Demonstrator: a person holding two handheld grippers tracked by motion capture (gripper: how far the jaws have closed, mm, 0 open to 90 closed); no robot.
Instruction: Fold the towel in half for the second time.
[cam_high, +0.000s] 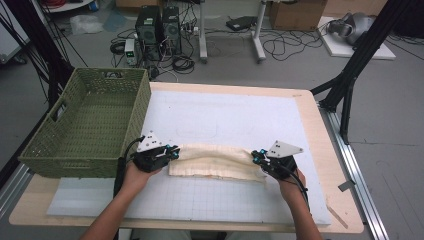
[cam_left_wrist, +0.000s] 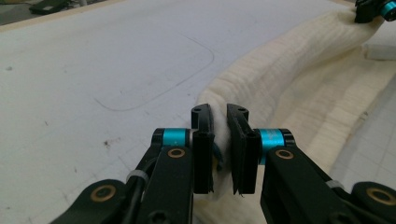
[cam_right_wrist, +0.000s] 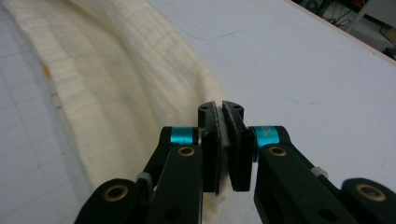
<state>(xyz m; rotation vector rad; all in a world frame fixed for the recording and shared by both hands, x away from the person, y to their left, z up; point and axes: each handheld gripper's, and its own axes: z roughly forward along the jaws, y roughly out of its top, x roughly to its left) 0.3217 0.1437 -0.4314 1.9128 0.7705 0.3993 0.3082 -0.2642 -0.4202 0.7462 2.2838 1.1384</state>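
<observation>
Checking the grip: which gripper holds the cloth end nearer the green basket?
The left gripper, pinching the cream cloth at its basket-side end; the right gripper holds the far end, away from the green basket.

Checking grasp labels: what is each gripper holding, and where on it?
Both hold the cream cloth: left gripper pinches its left end, right gripper its right end, along the raised far edge.

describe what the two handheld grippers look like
Both the left gripper and right gripper are black, with two flat black jaws, teal rings behind them and brass-coloured pivot screws. Each carries a grey three-cornered plate on top and trails a black cable. The forearms are bare, with no sleeves.
</observation>
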